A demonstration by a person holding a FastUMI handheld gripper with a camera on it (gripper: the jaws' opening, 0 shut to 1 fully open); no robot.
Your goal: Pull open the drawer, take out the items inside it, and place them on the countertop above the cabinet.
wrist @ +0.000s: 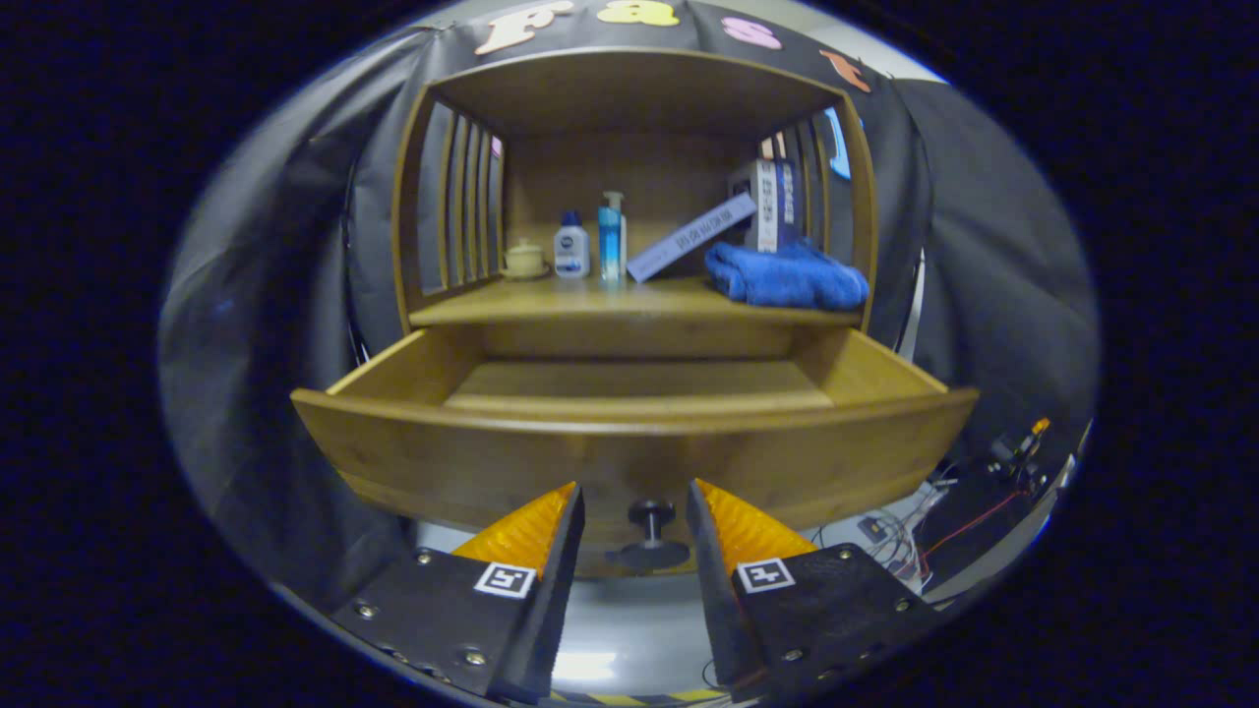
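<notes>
The drawer (pixel 629 433) stands pulled out from the cabinet (pixel 629 98), and its visible floor is bare. The knob (pixel 651 531) on the drawer front sits between the fingertips of the gripper (pixel 634 497), whose fingers are spread and apparently clear of it. On the countertop (pixel 590 300) stand a small cup (pixel 523 260) by the left edge, a white bottle (pixel 571 248), a blue pump bottle (pixel 612 239), a leaning box (pixel 691 237) and, at the right edge, a folded blue towel (pixel 787 277).

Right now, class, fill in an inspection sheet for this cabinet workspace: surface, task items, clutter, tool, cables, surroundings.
Surface: countertop holds the items.
Job's things: drawer pulled open, visible floor bare; knob between the fingers, untouched.
Clutter: cup, white bottle, blue pump bottle, leaning flat box, upright box, blue towel.
Grippers: tool open, just before the drawer front.
Cables: loose wires beside the cabinet.
Surroundings: black cloth wall.
</notes>
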